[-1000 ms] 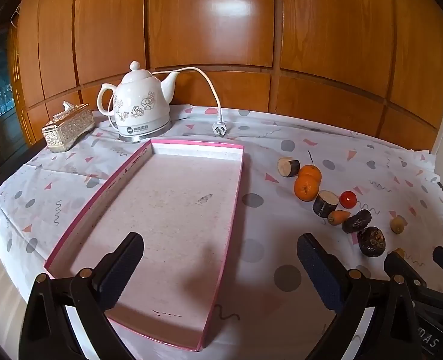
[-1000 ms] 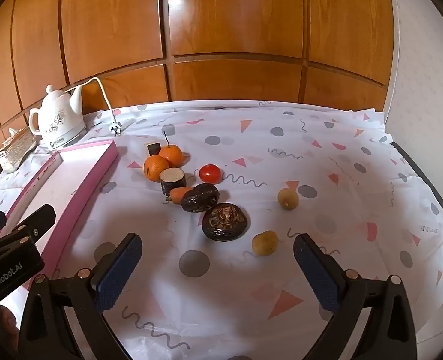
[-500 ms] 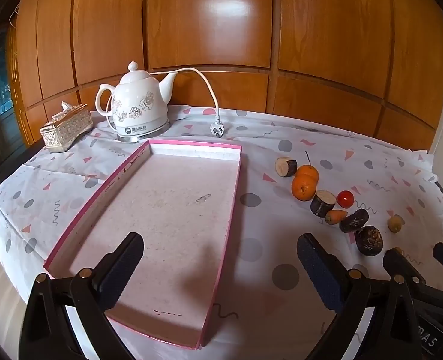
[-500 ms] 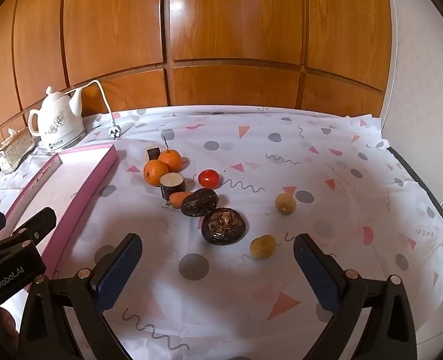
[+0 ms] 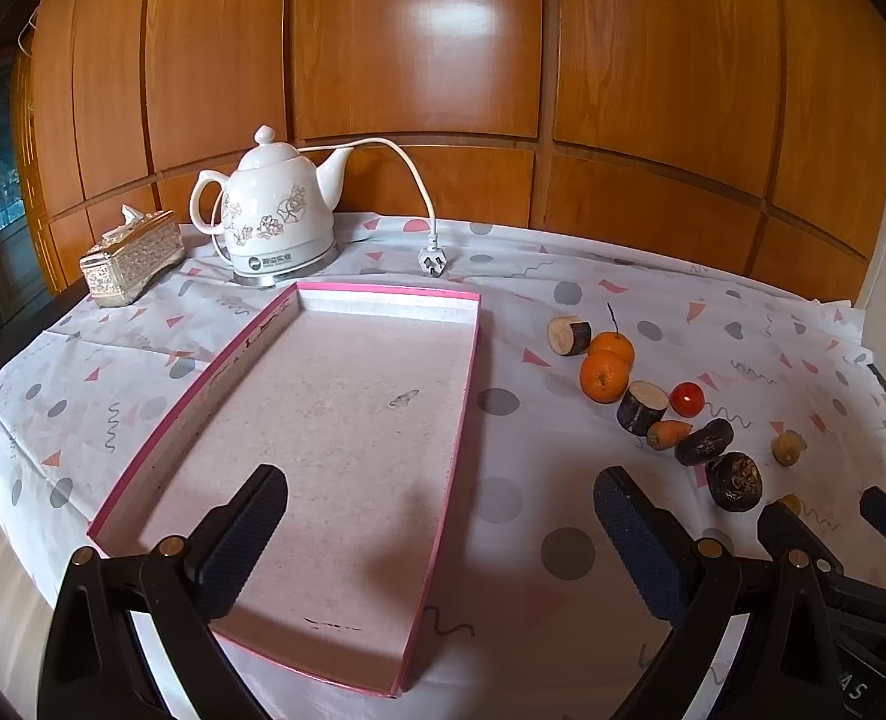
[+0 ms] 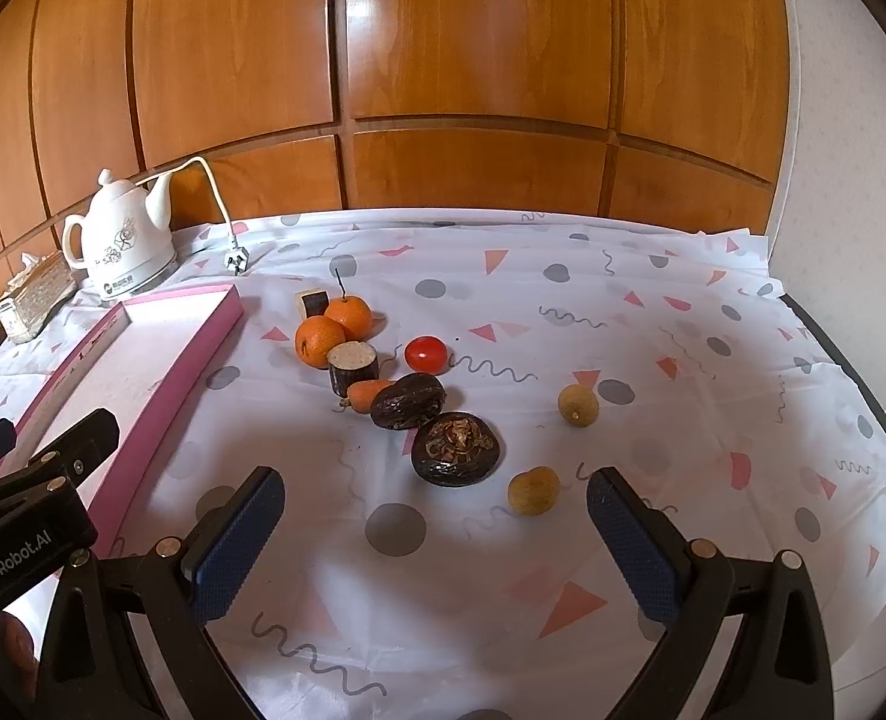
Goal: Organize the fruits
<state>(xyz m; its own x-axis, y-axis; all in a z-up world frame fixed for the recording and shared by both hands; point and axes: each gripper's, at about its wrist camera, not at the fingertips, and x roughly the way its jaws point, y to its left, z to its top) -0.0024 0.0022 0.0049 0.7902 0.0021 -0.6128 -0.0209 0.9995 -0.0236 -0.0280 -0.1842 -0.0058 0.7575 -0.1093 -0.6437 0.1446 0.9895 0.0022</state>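
Observation:
A shallow pink tray point(image 5: 472, 354) lies empty on the table; its side wall shows in the right wrist view point(image 6: 203, 354). To its right lies a cluster of fruits: two oranges point(image 6: 320, 341), a red tomato point(image 6: 426, 354), two dark-skinned cut cylinders point(image 6: 353, 367), a small carrot point(image 6: 366, 393), two dark wrinkled fruits point(image 6: 456, 449) and two small yellow-brown fruits point(image 6: 532, 491). The cluster shows in the left wrist view point(image 5: 604, 377) too. My left gripper point(image 5: 440, 531) is open and empty above the tray's near end. My right gripper point(image 6: 434, 531) is open and empty, in front of the fruits.
A white floral kettle point(image 5: 275, 222) with a cord and plug point(image 5: 432, 261) stands behind the tray. A gold tissue box point(image 5: 132, 257) sits at the back left. A wooden panel wall backs the table. A patterned cloth point(image 6: 682, 360) covers the table.
Both grippers have drawn back and up a little, so the fruits and tray look slightly farther away. Both stay open and nothing on the table has moved.

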